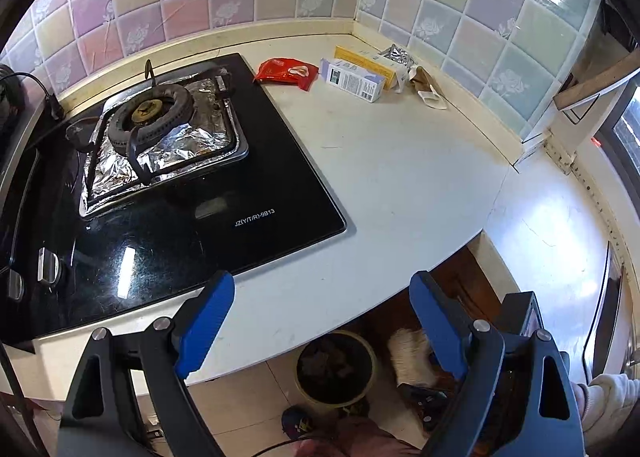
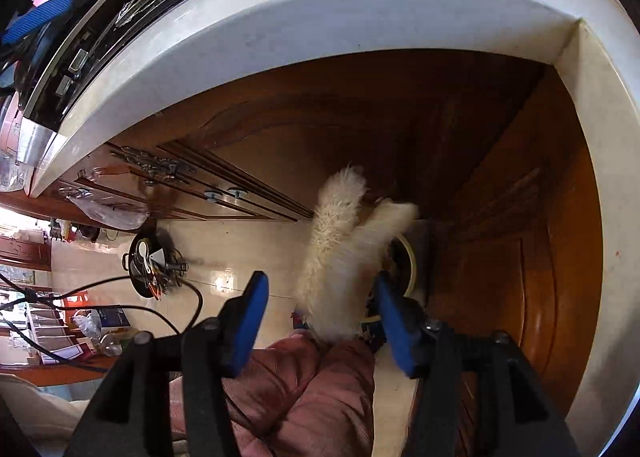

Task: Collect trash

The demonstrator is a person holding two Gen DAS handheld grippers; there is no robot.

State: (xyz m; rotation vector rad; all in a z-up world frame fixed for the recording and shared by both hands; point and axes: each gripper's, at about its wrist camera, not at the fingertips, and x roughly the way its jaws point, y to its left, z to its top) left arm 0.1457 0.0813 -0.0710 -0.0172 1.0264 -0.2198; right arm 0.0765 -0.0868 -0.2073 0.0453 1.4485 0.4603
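Trash lies at the far corner of the white counter (image 1: 400, 177): a red wrapper (image 1: 287, 72), a white and purple carton (image 1: 352, 79), a yellow box (image 1: 366, 60), crumpled foil (image 1: 400, 56) and a brown and white torn packet (image 1: 427, 88). My left gripper (image 1: 322, 317) is open and empty, above the counter's front edge, far from the trash. A round bin (image 1: 336, 367) stands on the floor below; its rim shows in the right wrist view (image 2: 408, 261). My right gripper (image 2: 320, 313) is open and empty, low in front of the cabinets, beside the bin.
A black gas hob (image 1: 180, 193) with a foil-lined burner (image 1: 150, 117) takes the counter's left half. A fluffy white dog (image 2: 344, 249) stands at the bin, between my right gripper's fingers in view. Wooden cabinet doors (image 2: 500, 257) lie behind. A black pot (image 2: 148, 265) and cables sit on the floor.
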